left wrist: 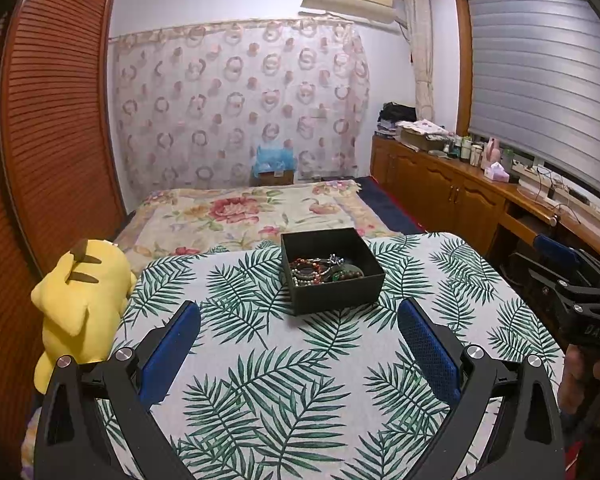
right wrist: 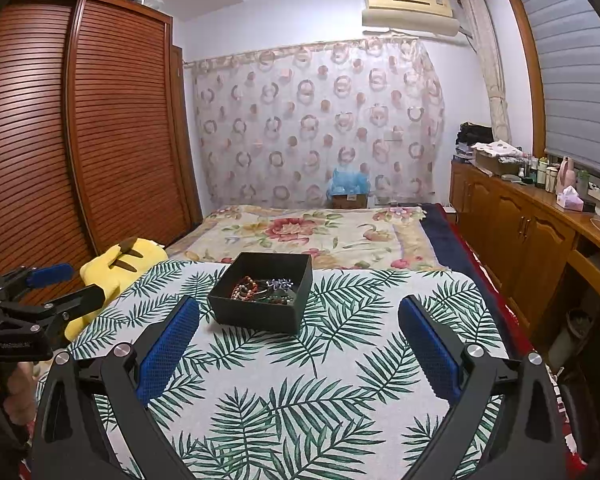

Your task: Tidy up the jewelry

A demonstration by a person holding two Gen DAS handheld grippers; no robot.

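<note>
Left wrist view: the left hand-held gripper (left wrist: 299, 316) is spread and holds nothing above the bench with the palm-leaf printed cloth (left wrist: 260, 380), and the square black open-topped box (left wrist: 332, 276) near the far edge contains the tangled beaded bracelets and necklaces (left wrist: 320, 270); the right hand-held gripper (left wrist: 560, 276) at the right edge carries lettering that appears to read "DAS". Right wrist view: the right hand-held gripper (right wrist: 299, 316) is likewise spread and empty, the left hand-held gripper's (right wrist: 56, 280) label is illegible, and no jewelry lies on the cloth. With every piece heaped in the box, the scene fits either collection finished or sorting out of the box pending.
</note>
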